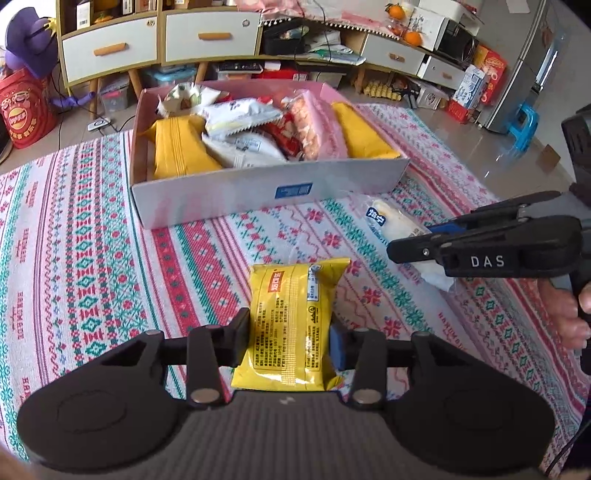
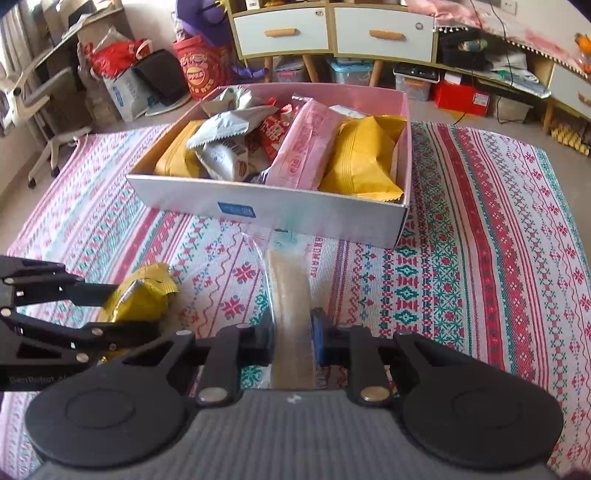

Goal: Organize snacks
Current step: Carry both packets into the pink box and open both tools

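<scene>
My left gripper [image 1: 288,343] is shut on a yellow snack packet [image 1: 291,317] just above the patterned cloth, in front of the open cardboard box [image 1: 258,192]; that packet also shows in the right wrist view [image 2: 140,299]. My right gripper [image 2: 293,339] is shut on a clear-wrapped pale bread snack [image 2: 290,295], seen edge-on, also in front of the box [image 2: 280,210]. The same snack shows in the left wrist view [image 1: 395,225] under the right gripper's fingers [image 1: 413,251]. The box holds several yellow, white, red and pink packets.
The patterned red, green and white cloth [image 1: 85,266] covers the table. Beyond it stand cabinets with white drawers [image 2: 384,35], storage bins, a red bucket [image 1: 26,110], an office chair [image 2: 40,103] and a blue stool [image 1: 522,123].
</scene>
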Available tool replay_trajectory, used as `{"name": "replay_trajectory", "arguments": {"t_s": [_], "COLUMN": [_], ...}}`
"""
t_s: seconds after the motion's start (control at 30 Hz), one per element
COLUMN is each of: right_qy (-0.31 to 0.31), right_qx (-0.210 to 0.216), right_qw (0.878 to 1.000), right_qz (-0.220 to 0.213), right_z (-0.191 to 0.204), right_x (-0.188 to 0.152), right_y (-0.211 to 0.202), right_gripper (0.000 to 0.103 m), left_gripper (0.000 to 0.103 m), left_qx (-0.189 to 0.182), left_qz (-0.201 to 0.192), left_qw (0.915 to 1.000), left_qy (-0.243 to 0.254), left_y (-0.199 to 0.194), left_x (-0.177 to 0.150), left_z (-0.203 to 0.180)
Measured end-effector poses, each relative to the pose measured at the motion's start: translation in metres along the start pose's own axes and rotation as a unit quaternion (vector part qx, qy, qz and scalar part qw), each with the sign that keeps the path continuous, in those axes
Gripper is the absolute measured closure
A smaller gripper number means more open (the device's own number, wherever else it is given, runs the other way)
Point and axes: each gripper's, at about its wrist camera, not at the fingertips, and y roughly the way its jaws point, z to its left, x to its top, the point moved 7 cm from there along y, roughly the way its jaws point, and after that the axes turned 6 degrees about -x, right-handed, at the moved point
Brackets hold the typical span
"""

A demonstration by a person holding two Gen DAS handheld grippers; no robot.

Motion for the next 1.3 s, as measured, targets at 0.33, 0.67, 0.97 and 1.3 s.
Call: {"name": "replay_trajectory", "arguments": {"t_s": [0.33, 0.67, 0.97, 1.3], "right_qy": [0.01, 0.035, 0.084, 0.113], "right_qx": [0.016, 0.003, 0.004, 0.006], "right_qw": [0.999, 0.997, 0.994, 0.993], "right_qz": [-0.028, -0.062, -0.066, -0.044], "right_z": [-0.001, -0.027, -0.055, -0.065], "right_x": [0.016, 0.065, 0.118, 0.144], "right_y": [-0.028, -0.025, 0.01, 0.041], "right_gripper": [0.086, 0.086, 0.086, 0.086], "left_gripper": [0.056, 0.056, 0.056, 0.056], "left_qx": [-0.007, 0.01, 0.027, 0.046], "left_qz": [-0.039, -0.074, -0.086, -0.066], "left_qw": [0.9992, 0.9971, 0.996, 0.9967], "left_qy": [-0.011, -0.017, -0.005, -0.005], "left_y": [-0.024, -0.024, 0.008, 0.056], "left_x": [0.022, 0.08, 0.151, 0.191], "left_z": [-0.002, 0.015, 0.019, 0.02]}}
